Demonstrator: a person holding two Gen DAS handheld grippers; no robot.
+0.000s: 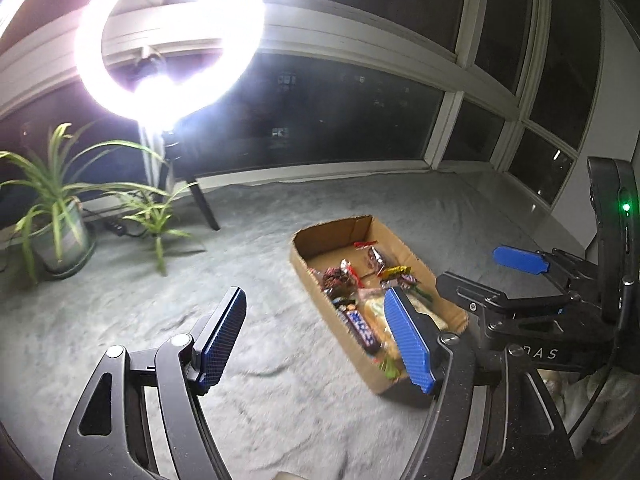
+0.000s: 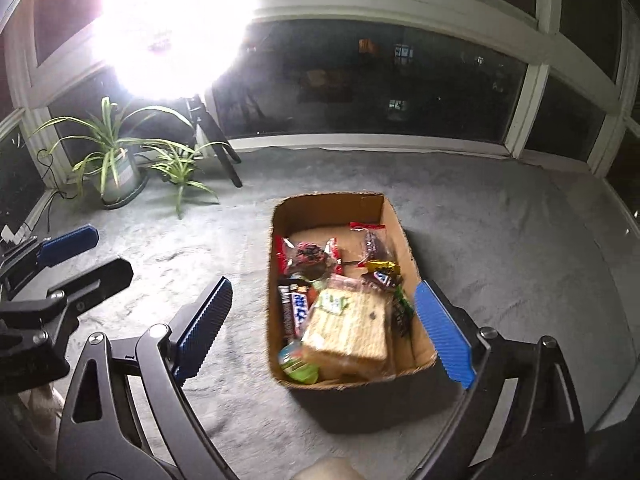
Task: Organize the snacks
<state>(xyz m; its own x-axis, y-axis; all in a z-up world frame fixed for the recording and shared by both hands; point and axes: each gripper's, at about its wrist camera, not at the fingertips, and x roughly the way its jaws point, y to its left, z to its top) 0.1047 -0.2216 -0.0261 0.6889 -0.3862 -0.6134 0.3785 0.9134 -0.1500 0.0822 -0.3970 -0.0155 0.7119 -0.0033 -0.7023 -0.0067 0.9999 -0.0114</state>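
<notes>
Night room, grey carpet, snack box between my 2 open tools.

From my feed, left to right: a potted plant (image 2: 114,168) stands by the dark window (image 2: 360,80) under a glaring ring light (image 1: 170,36); grey carpet (image 2: 520,240) covers the floor. My left hand-held gripper (image 1: 320,340) hangs spread wide, empty, over the carpet. The cardboard box (image 2: 332,206) sits on the carpet holding the snacks (image 2: 344,324). My right hand-held gripper (image 2: 332,328) gapes, empty, above the box.

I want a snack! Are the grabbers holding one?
No. The left gripper and right gripper are both open and empty; the snacks lie in the cardboard box.
</notes>
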